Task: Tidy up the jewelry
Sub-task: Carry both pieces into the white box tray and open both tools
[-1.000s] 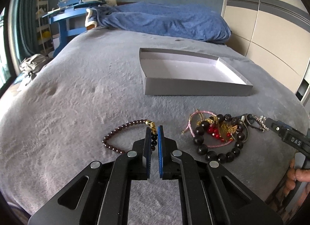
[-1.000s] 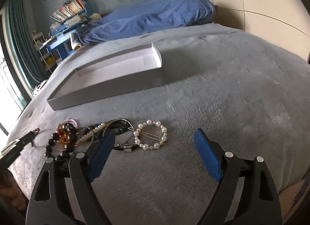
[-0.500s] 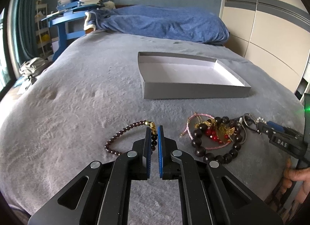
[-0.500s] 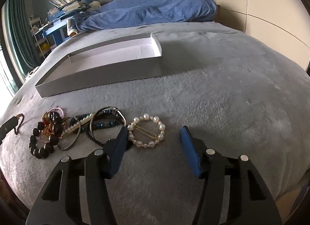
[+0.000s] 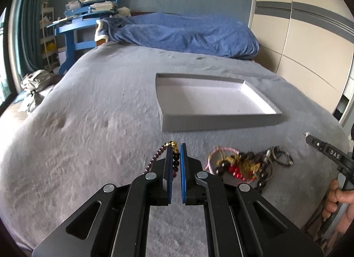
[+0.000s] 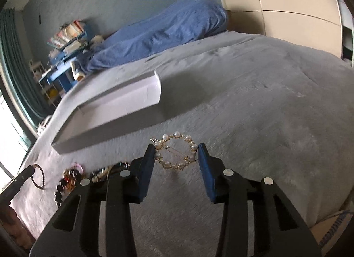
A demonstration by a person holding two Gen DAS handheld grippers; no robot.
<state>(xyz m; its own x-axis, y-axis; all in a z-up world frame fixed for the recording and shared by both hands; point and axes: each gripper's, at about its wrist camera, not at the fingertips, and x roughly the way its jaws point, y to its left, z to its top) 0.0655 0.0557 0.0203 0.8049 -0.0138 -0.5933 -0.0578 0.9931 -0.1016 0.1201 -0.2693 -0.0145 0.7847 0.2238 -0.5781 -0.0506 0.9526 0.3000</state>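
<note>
Bedroom, with a grey plush bedcover (image 5: 99, 124) spread under everything. Far beyond both claws, a rumpled blue duvet (image 5: 188, 35) along the head of the bed; to the far left of that, a blue desk (image 5: 73, 29) piled with books and papers; off to the right, pale wardrobe doors (image 5: 309, 46).

Left claw (image 5: 176, 153): pressed nearly shut, blue pads clamped on a dark bead bracelet (image 5: 154, 159). Gold charm poking out just past the fingertips, the rest of the strand looping down and away on the claw's left side. Seen from the right wrist, hanging as a small loop off the claw's tip, low at the far left.

Straight ahead of the left claw and a little to its right, well apart from the tips: a shallow grey box (image 5: 221, 122), open-topped, white inside, flat on the bedcover.

Just to the right of the left claw, near its fingers: a tangled jewelry heap (image 5: 243, 166) of big dark beads, red beads, gold bits and a pink cord, blurred.

Right claw (image 6: 176, 146): jaws just now closing, halfway drawn in, gripping a pearl ring clip (image 6: 176, 152). Pearls touching the inner face of each blue pad, the ring spanning the gap, a thin gold pin crossing it. Faint shadow on the bedcover right below the clip. Same grey box ahead and to this claw's left; jewelry heap low on its left, partly hidden behind the left finger.

At the right edge of the left-wrist view, a hand (image 5: 340, 199) wrapped round the right claw's handle.
</note>
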